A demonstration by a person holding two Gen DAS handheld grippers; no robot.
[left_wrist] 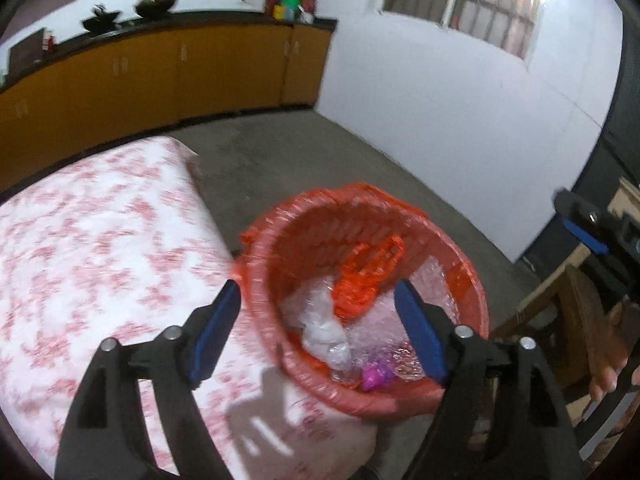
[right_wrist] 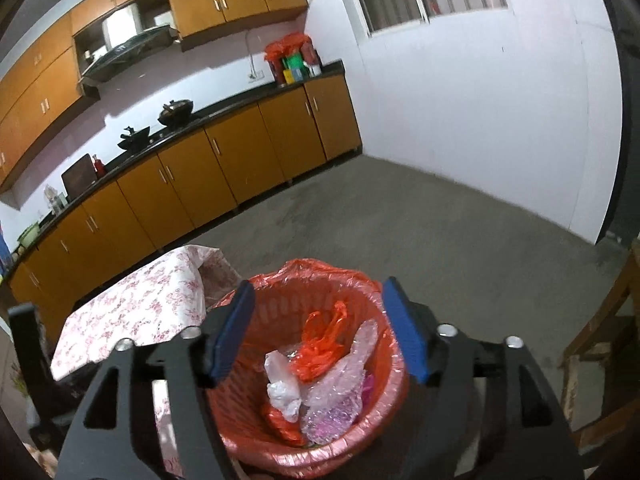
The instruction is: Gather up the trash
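Note:
A round bin lined with a red plastic bag stands on the floor by the table corner; it also shows in the right wrist view. Inside lie a crumpled red bag, clear and white plastic wrap, bubble wrap and a purple scrap. My left gripper is open and empty, above the bin's left side. My right gripper is open and empty, over the bin mouth. The right gripper also shows at the right edge of the left wrist view.
A table with a white and red flowered cloth stands left of the bin. A wooden chair is to the right. Orange cabinets with a dark counter line the far wall. The floor is bare concrete.

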